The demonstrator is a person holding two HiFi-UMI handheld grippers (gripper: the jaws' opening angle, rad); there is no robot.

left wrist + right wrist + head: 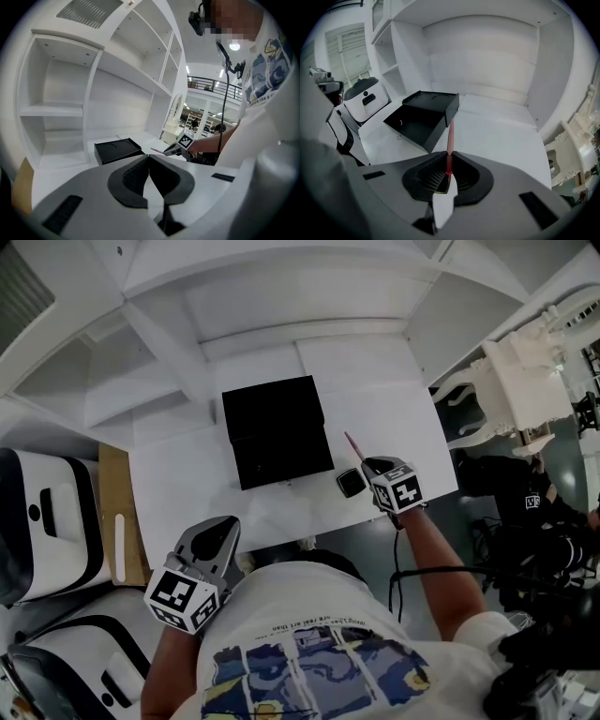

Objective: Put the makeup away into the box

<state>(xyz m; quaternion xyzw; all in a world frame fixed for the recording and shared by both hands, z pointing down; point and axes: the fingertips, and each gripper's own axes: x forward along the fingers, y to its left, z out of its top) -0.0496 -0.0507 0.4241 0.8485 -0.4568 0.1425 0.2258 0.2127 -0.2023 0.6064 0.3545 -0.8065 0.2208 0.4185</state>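
One pink pencil [450, 133] is clamped in the right gripper [449, 168], with one black box [423, 118] seen ahead and one small black case [351, 482] just beside it, while the left gripper [149, 161] is closed on nothing.

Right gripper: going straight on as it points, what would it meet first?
Probably the black box: the pencil held in the right gripper lines up with the near corner of its lid. Depth is unclear; angled down, it might reach the table just short of it.

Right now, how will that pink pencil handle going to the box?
The pink pencil looks stiff and light, so sagging is unlikely. Pinched near one end by the right gripper, it may pivot. Being slim, it could roll once released.
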